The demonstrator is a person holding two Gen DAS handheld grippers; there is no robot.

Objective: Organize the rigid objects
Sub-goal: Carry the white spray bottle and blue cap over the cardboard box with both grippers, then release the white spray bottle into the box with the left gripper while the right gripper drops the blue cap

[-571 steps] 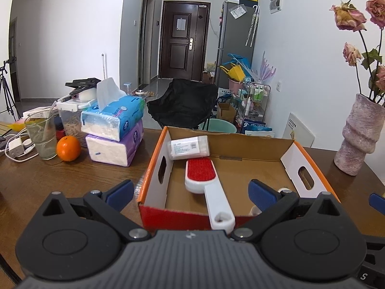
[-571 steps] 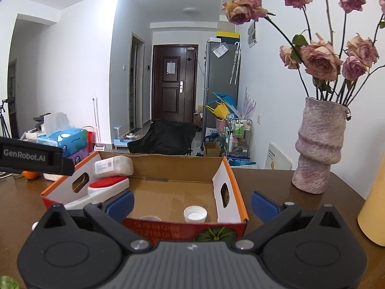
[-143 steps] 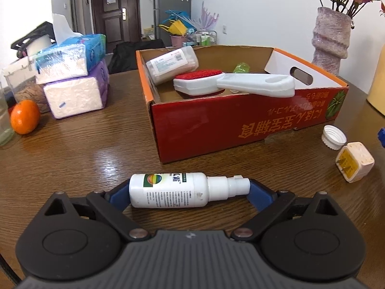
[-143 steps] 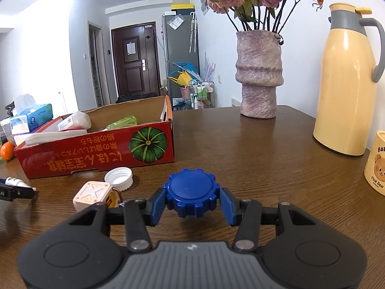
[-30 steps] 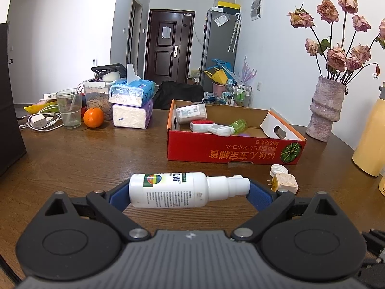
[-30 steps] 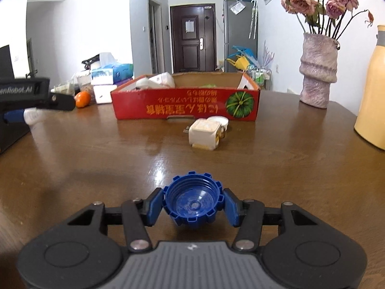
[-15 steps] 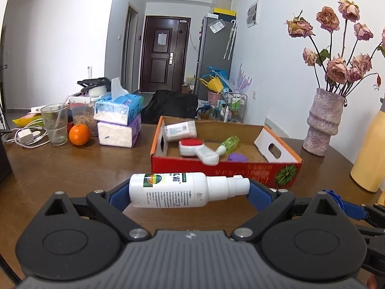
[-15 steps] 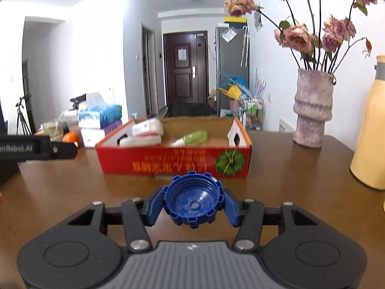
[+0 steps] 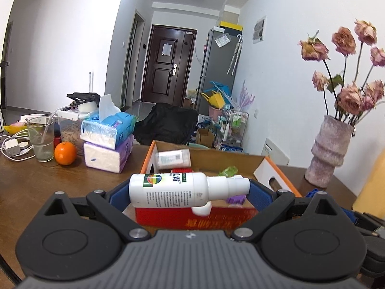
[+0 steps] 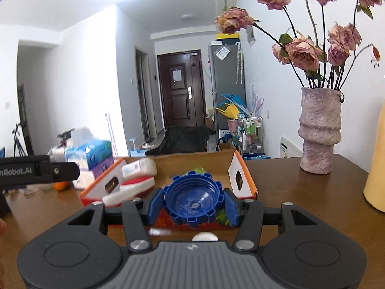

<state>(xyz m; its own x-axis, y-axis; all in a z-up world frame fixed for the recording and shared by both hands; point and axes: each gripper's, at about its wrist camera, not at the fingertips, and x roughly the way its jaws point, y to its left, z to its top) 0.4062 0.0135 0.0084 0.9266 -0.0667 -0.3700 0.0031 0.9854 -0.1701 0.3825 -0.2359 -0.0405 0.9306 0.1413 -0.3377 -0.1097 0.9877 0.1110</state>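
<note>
My left gripper (image 9: 185, 193) is shut on a white spray bottle (image 9: 175, 189), held sideways just in front of the red cardboard box (image 9: 216, 218). My right gripper (image 10: 192, 203) is shut on a blue cap (image 10: 192, 201), hollow side toward me, close to the same box (image 10: 243, 168). Inside the box lie a white bottle (image 9: 172, 158), a red-and-white brush (image 10: 131, 187), a green bottle (image 9: 227, 170) and a purple piece (image 9: 237, 199). A white cap (image 10: 204, 236) lies on the table below the right gripper.
Stacked tissue packs (image 9: 108, 139), an orange (image 9: 65, 153) and a glass (image 9: 42, 139) stand left of the box. A vase of dried roses (image 10: 320, 130) stands on the right, with a yellow flask (image 10: 376, 168) at the right edge. The left gripper's body (image 10: 36, 171) shows at left.
Both grippers have moved closer to the box with their loads. The box now fills more of both views.
</note>
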